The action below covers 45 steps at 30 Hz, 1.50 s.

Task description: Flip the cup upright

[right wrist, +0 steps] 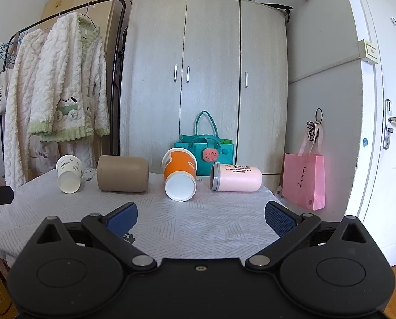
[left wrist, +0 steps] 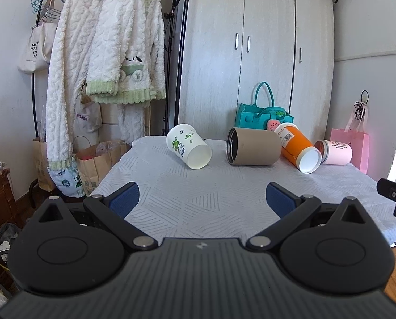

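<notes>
— Cups first, or the grippers?

— Grippers. The left gripper [left wrist: 202,199] has its blue pads [left wrist: 125,199] spread wide with nothing between them, over the near part of the white patterned tablecloth [left wrist: 211,186]. The right gripper [right wrist: 200,216] is the same: fingers apart, empty, above the cloth's near edge.

— And the cups?

— Four, all on their sides in a row at the far end, well apart from both grippers. From the left: a white cup with green prints [left wrist: 188,146], a tan cup [left wrist: 253,146], an orange cup [left wrist: 299,150] with its white mouth toward the cameras, and a pink cup [left wrist: 335,152].

— Behind them?

— A teal bag [right wrist: 204,152], then the wardrobe [right wrist: 208,79].
</notes>
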Motion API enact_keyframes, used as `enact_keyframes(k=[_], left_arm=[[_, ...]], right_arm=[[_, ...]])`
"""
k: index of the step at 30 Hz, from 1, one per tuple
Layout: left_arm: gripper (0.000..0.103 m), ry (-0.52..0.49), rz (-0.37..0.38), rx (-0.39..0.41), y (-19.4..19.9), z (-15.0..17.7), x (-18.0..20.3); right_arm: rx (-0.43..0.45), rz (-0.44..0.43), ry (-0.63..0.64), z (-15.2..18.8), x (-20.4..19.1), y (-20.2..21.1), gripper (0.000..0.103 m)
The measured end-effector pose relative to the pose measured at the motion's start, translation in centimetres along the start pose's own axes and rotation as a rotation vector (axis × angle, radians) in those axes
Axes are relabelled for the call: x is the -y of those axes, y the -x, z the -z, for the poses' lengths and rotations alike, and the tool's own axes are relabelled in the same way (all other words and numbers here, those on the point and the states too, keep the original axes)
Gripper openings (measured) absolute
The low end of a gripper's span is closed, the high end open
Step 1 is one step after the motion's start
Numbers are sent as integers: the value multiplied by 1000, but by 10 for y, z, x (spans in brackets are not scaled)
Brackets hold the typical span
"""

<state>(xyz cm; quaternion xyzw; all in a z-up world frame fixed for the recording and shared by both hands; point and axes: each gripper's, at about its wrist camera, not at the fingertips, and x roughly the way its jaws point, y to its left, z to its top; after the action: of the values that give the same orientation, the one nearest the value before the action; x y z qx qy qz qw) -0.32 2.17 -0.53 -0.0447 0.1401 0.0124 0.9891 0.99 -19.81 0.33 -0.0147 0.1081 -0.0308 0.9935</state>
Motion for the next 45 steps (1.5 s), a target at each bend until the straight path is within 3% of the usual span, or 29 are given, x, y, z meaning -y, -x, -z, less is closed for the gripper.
enact_keyframes(k=[16,21,26,31,34,41,45], left_arm=[[103,-16,-2,-16,0,-2,4],[103,-18,-12,-83,-9,-3,5],[103,-19,26,-138,-18,-18,6],[103,-59,64,-195,-36,-49,7],[103,-55,79,-215,-49,-66,6],[103,6,125,-263,-91,-92,2],[103,63,197,-317,-118,-98,1]], right_arm=[[-11,1,2,0,0,-2,103],[-13,-21,9,-3,3,-1,103],[-30,-71,9,-17,16,-4,103],[-55,-272,68,-49,33,-11,103],[-57,-353,172,-71,31,-20,103],[-39,-546,365,-107,13,-47,103],[-10,-677,464,-119,-3,-59,103]])
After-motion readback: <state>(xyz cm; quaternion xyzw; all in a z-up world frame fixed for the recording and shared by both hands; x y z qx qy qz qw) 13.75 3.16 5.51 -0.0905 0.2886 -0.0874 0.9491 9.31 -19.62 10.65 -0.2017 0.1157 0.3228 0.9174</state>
